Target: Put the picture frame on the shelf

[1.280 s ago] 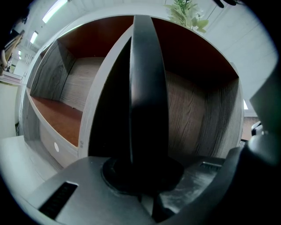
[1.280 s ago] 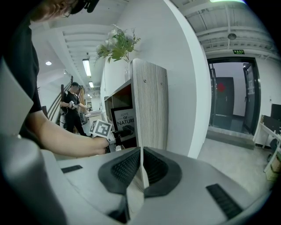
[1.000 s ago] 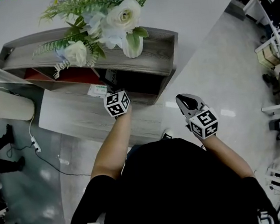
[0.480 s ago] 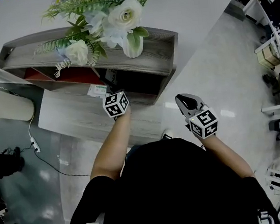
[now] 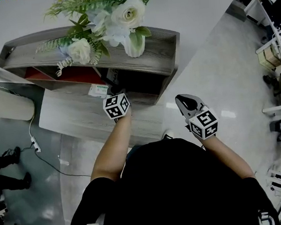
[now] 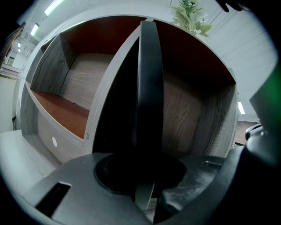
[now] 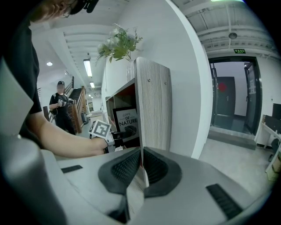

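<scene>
The picture frame (image 7: pixel 127 124), standing in the shelf's (image 7: pixel 153 105) end compartment just behind its end panel, shows a print reading "OF" in small capitals above "NATURE" in large ones. The word before "OF" is too small to read. The green sign (image 7: pixel 239 51) over the door (image 7: pixel 227 103) is illegible.

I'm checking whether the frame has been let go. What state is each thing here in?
picture frame: standing inside the shelf.
left gripper: open, jaws have just been opening, picture frame between them.
right gripper: shut, empty.
flower vase: upright on the shelf's top.
</scene>
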`<move>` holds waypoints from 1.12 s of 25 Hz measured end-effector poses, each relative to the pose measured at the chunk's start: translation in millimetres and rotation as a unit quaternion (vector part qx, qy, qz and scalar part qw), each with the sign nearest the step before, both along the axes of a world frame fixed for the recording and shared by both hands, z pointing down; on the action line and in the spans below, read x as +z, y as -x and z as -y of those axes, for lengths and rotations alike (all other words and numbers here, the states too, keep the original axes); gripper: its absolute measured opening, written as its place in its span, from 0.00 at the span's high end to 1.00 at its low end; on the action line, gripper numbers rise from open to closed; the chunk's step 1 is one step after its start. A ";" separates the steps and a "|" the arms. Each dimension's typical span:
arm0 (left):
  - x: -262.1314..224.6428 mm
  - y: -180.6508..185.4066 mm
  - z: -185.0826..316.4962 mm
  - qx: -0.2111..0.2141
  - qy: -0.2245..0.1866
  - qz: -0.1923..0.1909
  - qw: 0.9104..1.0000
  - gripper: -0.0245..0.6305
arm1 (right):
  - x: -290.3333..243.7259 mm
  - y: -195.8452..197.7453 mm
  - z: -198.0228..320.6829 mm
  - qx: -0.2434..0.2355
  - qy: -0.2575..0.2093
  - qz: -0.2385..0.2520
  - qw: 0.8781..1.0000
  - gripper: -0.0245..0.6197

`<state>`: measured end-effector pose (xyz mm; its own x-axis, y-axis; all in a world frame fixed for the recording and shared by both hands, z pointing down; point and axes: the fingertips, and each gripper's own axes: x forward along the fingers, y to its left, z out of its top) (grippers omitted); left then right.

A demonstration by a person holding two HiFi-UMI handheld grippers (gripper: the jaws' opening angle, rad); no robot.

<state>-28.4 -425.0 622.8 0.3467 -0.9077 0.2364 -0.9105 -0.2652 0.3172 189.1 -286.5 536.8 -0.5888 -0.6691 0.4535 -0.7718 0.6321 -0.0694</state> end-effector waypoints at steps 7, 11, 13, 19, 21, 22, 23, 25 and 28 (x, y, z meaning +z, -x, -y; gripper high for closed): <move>-0.6 -1.6 -6.5 0.006 0.000 -0.003 1.000 0.85 | -0.9 2.9 -2.9 -0.002 -0.001 0.003 1.000 0.91; 1.4 -2.4 -9.9 0.012 0.002 -0.005 1.000 0.82 | -0.8 3.7 -4.3 -0.001 -0.002 0.004 1.000 0.91; 2.2 -2.4 -12.6 0.014 0.003 -0.004 1.000 0.81 | -1.3 3.6 -5.5 0.000 -0.002 0.004 1.000 0.91; 0.3 -3.7 -19.8 0.022 0.001 0.012 1.000 0.81 | -2.7 4.1 -8.5 0.002 -0.005 0.006 1.000 0.91; -0.6 -4.0 -22.0 0.024 -0.001 0.013 1.000 0.81 | -3.3 5.1 -10.4 0.002 -0.006 0.007 1.000 0.91; -1.0 -3.9 -23.2 0.024 -0.002 0.013 1.000 0.80 | -3.5 5.4 -11.2 0.001 -0.006 0.007 1.000 0.91; -1.0 -3.3 -24.3 0.024 -0.003 0.013 1.000 0.79 | -3.7 5.5 -11.8 0.001 -0.006 0.007 1.000 0.91; -0.4 -1.8 -26.7 0.025 -0.003 0.015 1.000 0.78 | -4.1 5.5 -13.0 0.001 -0.007 0.007 1.000 0.91; 1.2 -0.1 -30.1 0.027 0.000 0.016 1.000 0.76 | -4.1 4.3 -15.0 0.003 -0.007 0.008 1.000 0.91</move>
